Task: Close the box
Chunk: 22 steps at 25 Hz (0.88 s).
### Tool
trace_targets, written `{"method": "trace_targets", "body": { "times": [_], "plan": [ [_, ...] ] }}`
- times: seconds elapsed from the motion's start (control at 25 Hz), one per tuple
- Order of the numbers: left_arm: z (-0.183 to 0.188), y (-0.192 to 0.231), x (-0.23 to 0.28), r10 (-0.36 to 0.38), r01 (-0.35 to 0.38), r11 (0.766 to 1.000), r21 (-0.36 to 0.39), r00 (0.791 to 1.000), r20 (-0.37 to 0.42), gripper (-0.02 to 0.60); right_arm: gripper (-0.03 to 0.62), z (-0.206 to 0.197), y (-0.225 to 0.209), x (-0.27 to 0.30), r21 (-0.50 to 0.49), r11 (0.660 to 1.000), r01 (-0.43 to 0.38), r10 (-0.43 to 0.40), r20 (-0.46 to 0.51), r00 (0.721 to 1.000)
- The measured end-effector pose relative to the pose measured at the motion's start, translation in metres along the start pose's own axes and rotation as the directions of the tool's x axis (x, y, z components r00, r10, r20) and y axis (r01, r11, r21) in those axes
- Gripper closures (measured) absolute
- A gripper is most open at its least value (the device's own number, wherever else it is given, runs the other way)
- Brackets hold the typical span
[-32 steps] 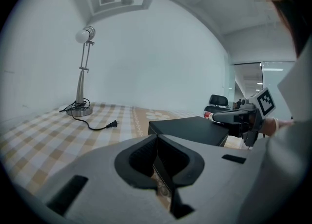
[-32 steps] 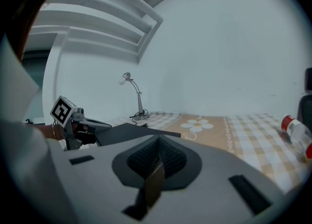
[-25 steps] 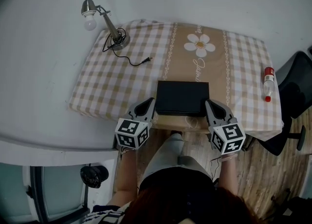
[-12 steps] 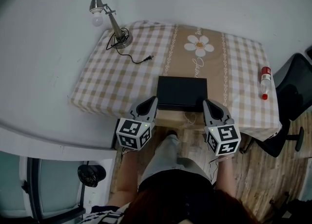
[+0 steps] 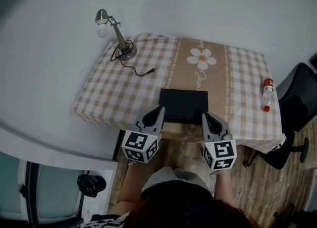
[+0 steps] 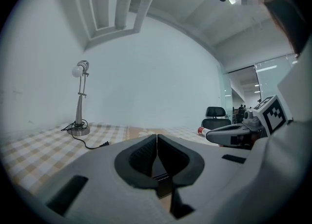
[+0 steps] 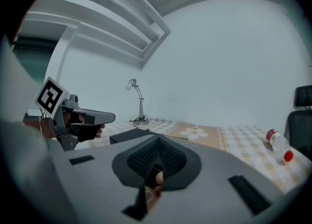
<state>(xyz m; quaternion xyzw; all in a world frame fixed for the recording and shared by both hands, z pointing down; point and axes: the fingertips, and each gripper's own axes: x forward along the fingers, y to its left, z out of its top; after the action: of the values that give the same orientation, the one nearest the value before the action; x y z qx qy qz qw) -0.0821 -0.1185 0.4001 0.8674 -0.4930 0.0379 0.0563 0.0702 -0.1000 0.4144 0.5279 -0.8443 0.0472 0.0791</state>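
Note:
A flat black box (image 5: pixel 183 105) lies near the front edge of the checked table (image 5: pixel 124 88), its lid down flat. My left gripper (image 5: pixel 159 109) hovers just before the box's near left corner, jaws shut with nothing between them. My right gripper (image 5: pixel 205 116) is held by the near right corner, also shut and empty. In the left gripper view the shut left gripper (image 6: pixel 156 140) hides nearly all of the box, and the right gripper's body (image 6: pixel 233 134) shows at the right. The right gripper view shows the box (image 7: pixel 127 136) past the right gripper (image 7: pixel 157 143), with the left gripper's body (image 7: pixel 83 119) at the left.
A desk lamp (image 5: pixel 115 32) stands at the table's far left corner, its cord and plug (image 5: pixel 144 71) trailing toward the middle. A red-capped bottle (image 5: pixel 266 93) lies at the right edge. A black office chair (image 5: pixel 298 100) stands right of the table.
Both grippers have drawn back toward me and sunk to about table height; the box top, wide in the left gripper view before, is now almost hidden. The box has not moved.

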Motion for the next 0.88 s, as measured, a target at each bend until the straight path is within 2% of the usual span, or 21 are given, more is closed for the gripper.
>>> {"method": "trace_targets", "body": {
  "times": [0.4,0.68,0.88],
  "plan": [
    [0.002,-0.031,-0.01,-0.051,0.051,0.999,-0.014,0.999,0.017,0.555,0.577,0.005,0.011,-0.015,0.027,1.0,0.005,-0.006,0.037,0.999],
    [-0.005,-0.066,-0.022,-0.105,0.106,0.99,0.095,0.994,-0.012,0.555,0.577,0.008,0.025,-0.034,0.015,1.0,0.015,-0.016,0.057,0.998],
    [-0.002,-0.078,-0.037,-0.126,0.126,0.985,0.117,0.992,-0.005,0.555,0.577,0.008,0.033,-0.049,0.013,0.999,0.039,-0.04,0.064,0.997]
  ]
}}
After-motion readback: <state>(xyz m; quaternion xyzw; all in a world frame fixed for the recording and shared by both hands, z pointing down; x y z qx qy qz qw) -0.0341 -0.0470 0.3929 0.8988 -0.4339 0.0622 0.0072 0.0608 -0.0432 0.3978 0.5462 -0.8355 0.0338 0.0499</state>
